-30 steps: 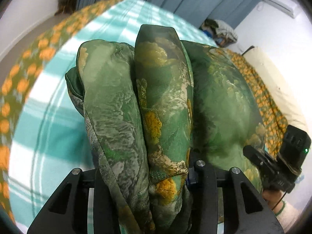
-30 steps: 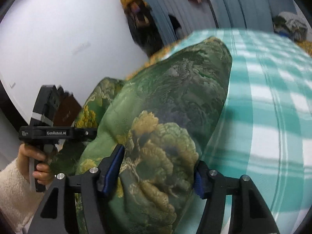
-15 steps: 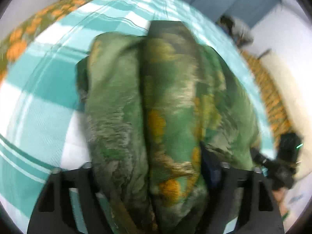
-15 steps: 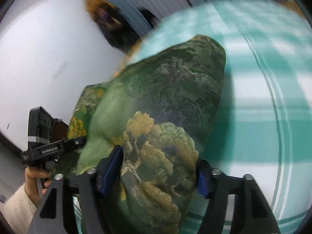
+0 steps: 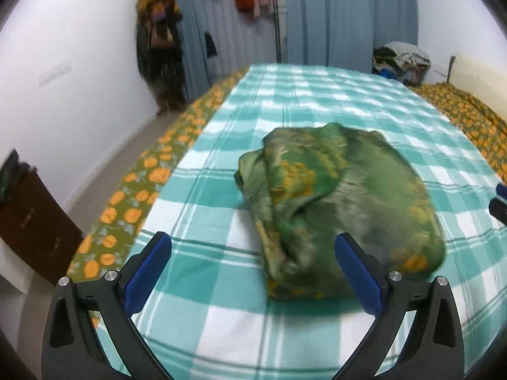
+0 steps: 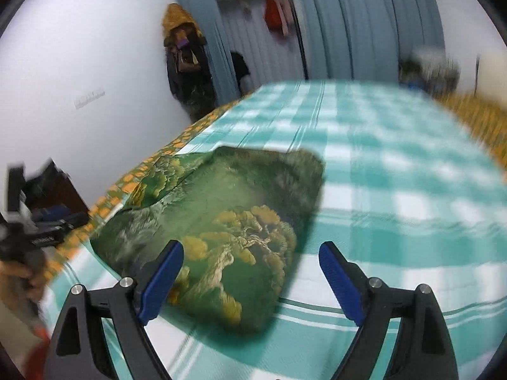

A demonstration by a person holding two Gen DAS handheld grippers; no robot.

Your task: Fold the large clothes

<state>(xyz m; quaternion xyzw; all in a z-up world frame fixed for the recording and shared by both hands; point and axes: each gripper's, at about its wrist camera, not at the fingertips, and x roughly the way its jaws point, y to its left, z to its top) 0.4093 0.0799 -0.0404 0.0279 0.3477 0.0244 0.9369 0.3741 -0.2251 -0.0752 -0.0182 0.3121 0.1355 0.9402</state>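
A folded green garment [image 5: 339,202] with yellow flower print lies in a thick bundle on the teal and white checked bedspread [image 5: 317,101]. My left gripper [image 5: 253,250] hangs above the bedspread near the bundle's near-left corner, its jaws opening wide and touching no cloth. In the right wrist view the same garment [image 6: 228,218] lies just ahead. My right gripper [image 6: 250,256] hovers over its near end with jaws opening, pads clear of the fabric. The left hand-held gripper [image 6: 35,234] shows at the left edge, gripped by a hand.
The bed's orange-flowered sheet [image 5: 139,190] runs along the left side, with floor and a dark wooden cabinet [image 5: 31,218] beyond. Clothes hang by blue curtains [image 5: 329,15] at the back. A clothes pile [image 5: 402,60] sits at the far right corner.
Both grippers let go of the green bundle and pulled back and up from it. The bundle now rests on the bedspread, and both views show the room beyond.
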